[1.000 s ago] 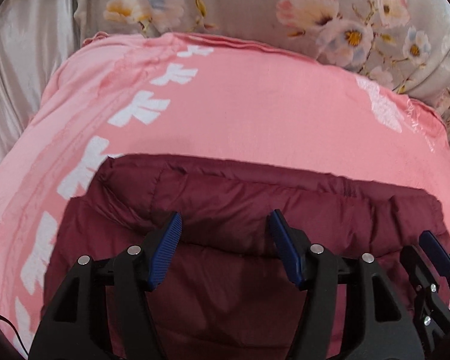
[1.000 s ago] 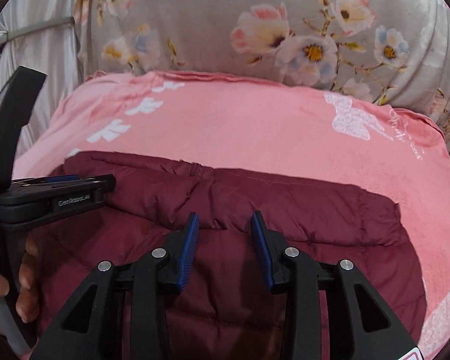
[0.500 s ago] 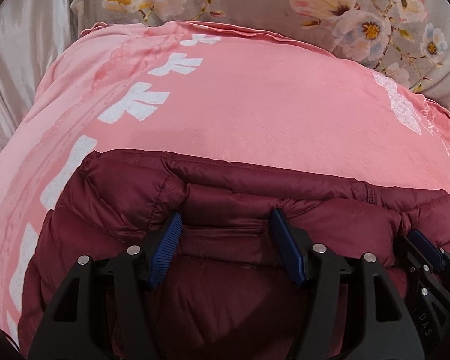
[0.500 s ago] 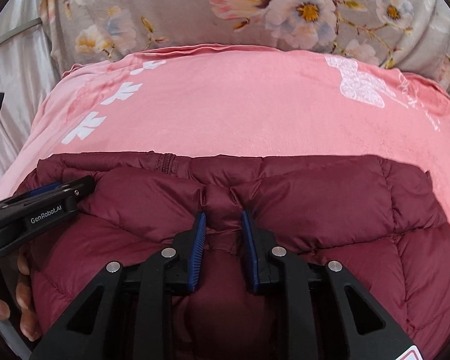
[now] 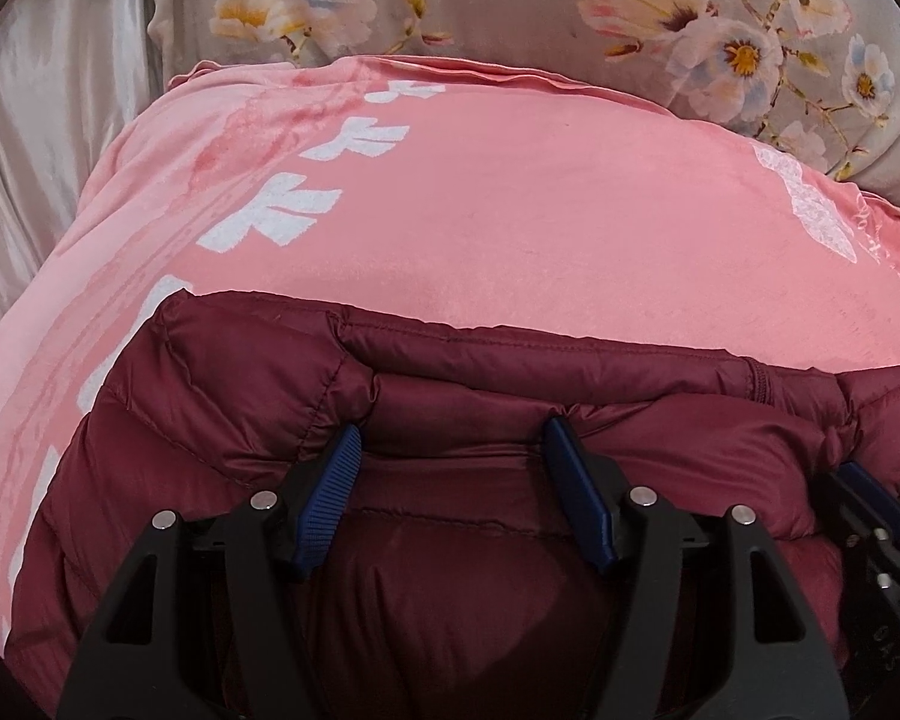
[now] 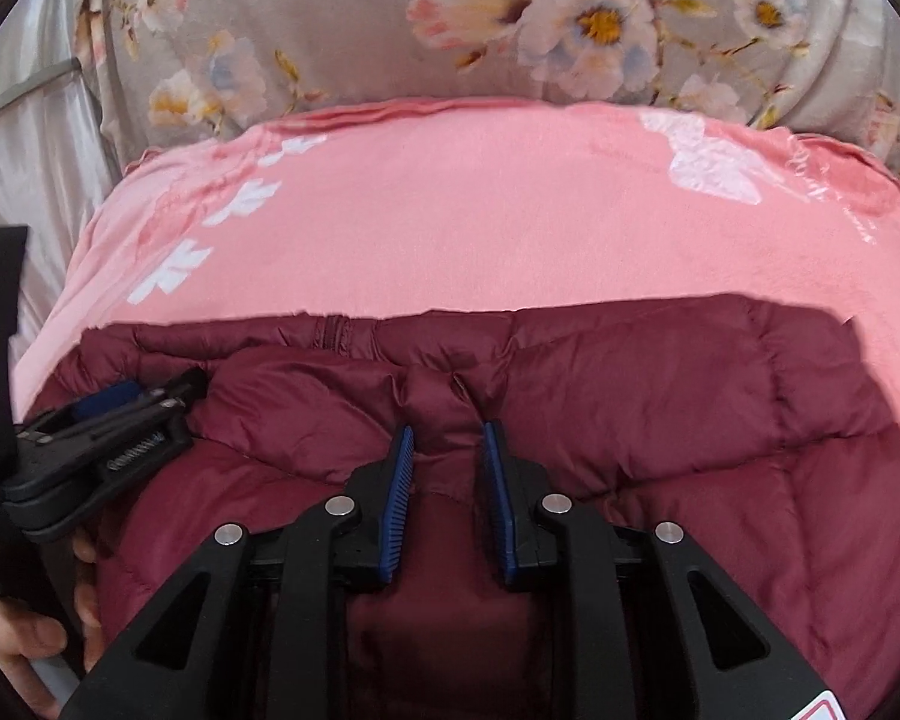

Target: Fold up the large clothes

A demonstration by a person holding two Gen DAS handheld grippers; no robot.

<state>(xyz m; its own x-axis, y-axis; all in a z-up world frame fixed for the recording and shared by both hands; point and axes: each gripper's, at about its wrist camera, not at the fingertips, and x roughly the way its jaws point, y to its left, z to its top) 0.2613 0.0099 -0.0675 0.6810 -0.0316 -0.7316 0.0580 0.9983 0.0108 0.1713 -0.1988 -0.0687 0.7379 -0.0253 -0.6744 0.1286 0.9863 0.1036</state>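
A dark maroon quilted puffer jacket (image 5: 510,378) lies on a pink blanket (image 5: 510,198); it also fills the lower right wrist view (image 6: 660,396). My left gripper (image 5: 453,441) is open, its blue pads straddling a wide fold of the jacket's edge. My right gripper (image 6: 447,441) is shut on a narrow pinch of jacket fabric. The left gripper (image 6: 120,414) shows at the left of the right wrist view, held by a hand. The right gripper's tip (image 5: 870,492) shows at the right edge of the left wrist view.
The pink blanket (image 6: 480,210) with white prints covers the bed ahead. A grey floral cover (image 6: 360,18) rises behind it. A pale satin cloth (image 5: 48,138) hangs at the left.
Both grippers pushed down and forward onto the jacket's folded edge. The right jaws closed from wide to a narrow pinch on the fabric. The left jaws stayed open.
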